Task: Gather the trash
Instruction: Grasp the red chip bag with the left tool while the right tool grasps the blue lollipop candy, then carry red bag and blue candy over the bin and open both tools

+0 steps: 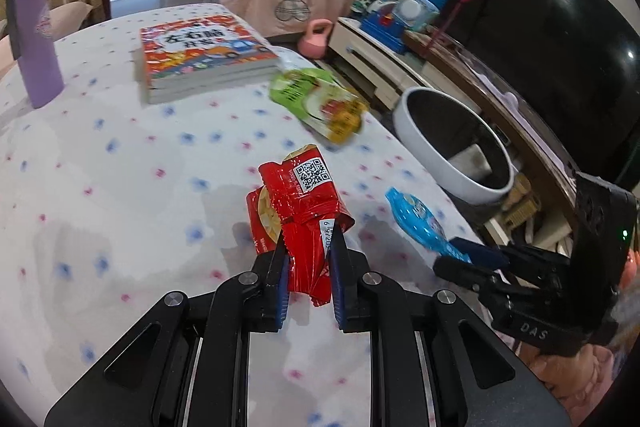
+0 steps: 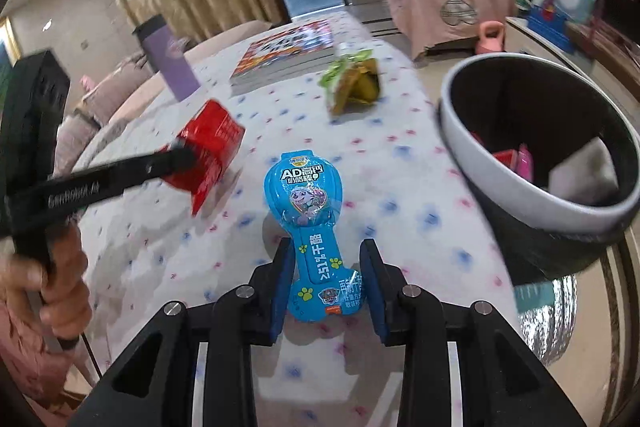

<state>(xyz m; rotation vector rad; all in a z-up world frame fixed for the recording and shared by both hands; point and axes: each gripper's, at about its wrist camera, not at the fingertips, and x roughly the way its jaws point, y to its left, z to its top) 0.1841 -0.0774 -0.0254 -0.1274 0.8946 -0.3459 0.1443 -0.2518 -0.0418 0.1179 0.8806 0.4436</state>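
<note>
My left gripper (image 1: pixel 310 247) is shut on a crumpled red snack wrapper (image 1: pixel 304 203) just above the dotted tablecloth; it also shows in the right wrist view (image 2: pixel 208 147). My right gripper (image 2: pixel 326 263) is open, its fingers on either side of a blue cheese-stick wrapper (image 2: pixel 308 223) lying on the cloth, with gaps on both sides; the wrapper also shows in the left wrist view (image 1: pixel 416 223). A green and yellow snack bag (image 1: pixel 320 103) lies farther back. A white-rimmed black trash bin (image 2: pixel 532 147) stands off the table's right edge, with scraps inside.
A stack of children's books (image 1: pixel 204 59) and a purple tumbler (image 1: pixel 34 39) stand at the back of the table (image 1: pixel 120 187). A TV cabinet with toys (image 1: pixel 396 15), a TV and a pink kettlebell (image 1: pixel 316 37) lie beyond the right edge.
</note>
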